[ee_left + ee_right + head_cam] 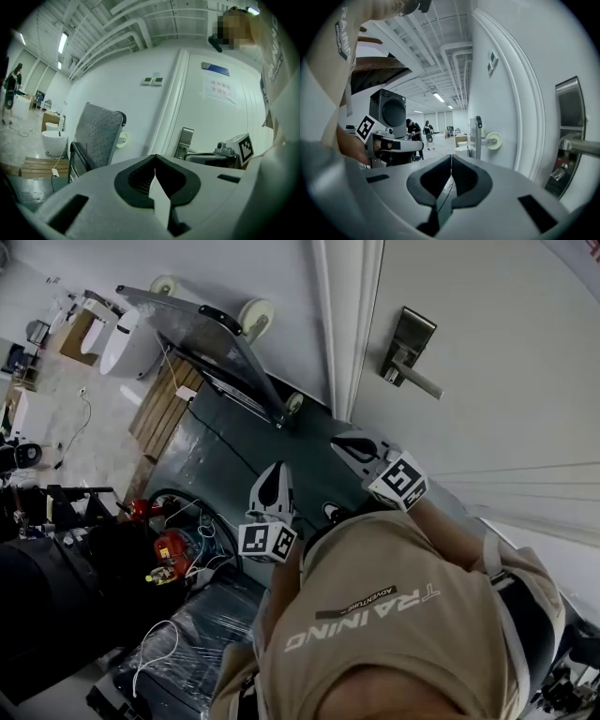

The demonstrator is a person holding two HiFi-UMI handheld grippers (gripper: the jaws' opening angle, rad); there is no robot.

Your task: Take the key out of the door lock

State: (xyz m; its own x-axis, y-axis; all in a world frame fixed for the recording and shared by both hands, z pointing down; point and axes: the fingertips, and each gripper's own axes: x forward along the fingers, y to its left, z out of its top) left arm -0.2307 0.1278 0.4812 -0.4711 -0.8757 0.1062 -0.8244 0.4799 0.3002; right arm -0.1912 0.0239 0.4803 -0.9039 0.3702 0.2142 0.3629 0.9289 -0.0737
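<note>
The white door (487, 352) carries a metal lock plate (410, 341) with a lever handle (420, 379). In the right gripper view the lever (581, 146) sticks out of the plate (568, 117), and a small metal stub, seemingly the key (556, 175), sits below it. My right gripper (339, 442) is shut and empty, low and left of the lock and well short of it. My left gripper (278, 468) is also shut and empty, further left over the dark floor. Both pairs of jaws meet with nothing between them (154, 161) (451, 161).
A folded platform cart (216, 334) leans on the wall left of the door frame (342, 324). A white toilet (127, 343), a wooden pallet (164, 404), and tools with cables (169, 554) lie on the floor at left. People (417, 131) stand far off.
</note>
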